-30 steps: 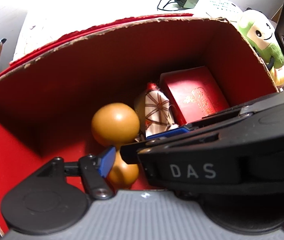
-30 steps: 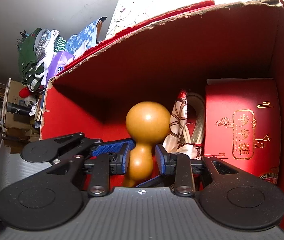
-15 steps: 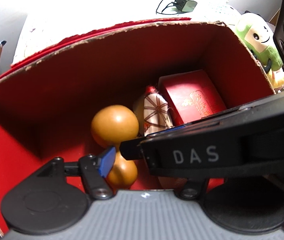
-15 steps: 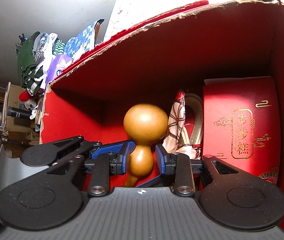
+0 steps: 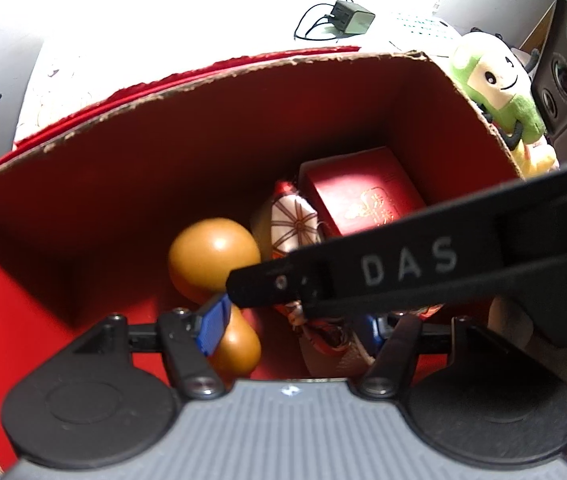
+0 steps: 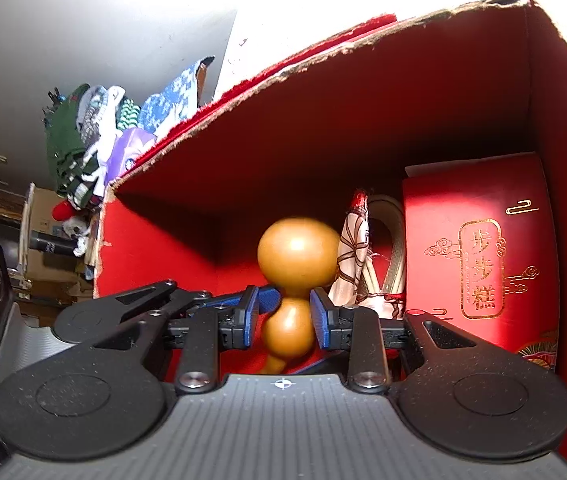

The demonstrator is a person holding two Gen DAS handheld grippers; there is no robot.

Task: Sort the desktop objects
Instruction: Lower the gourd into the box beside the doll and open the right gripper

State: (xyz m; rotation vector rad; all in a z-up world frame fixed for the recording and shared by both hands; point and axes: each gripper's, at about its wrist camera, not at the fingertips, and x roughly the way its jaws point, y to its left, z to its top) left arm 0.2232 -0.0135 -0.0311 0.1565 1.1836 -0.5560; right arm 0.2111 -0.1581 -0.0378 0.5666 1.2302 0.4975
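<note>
An orange-brown gourd (image 6: 297,280) stands inside a red cardboard box (image 6: 363,128). My right gripper (image 6: 283,316) has its blue pads on both sides of the gourd's narrow waist, shut on it. The gourd also shows in the left wrist view (image 5: 213,258). My left gripper (image 5: 295,328) is open inside the box, one blue pad beside the gourd's lower bulb; the right gripper's black body (image 5: 423,264) crosses in front of it. A patterned cloth pouch (image 6: 353,264) and a red gift box with gold characters (image 6: 479,256) lie to the right.
A green plush toy (image 5: 495,92) sits outside the box's right wall. A black charger with cable (image 5: 351,16) lies on the bright surface behind. A pile of clothes and toys (image 6: 91,140) is at the left beyond the box.
The right gripper's body has lifted and swung across the left wrist view, uncovering the left gripper's right finger. The gourd sits slightly higher in the right wrist view.
</note>
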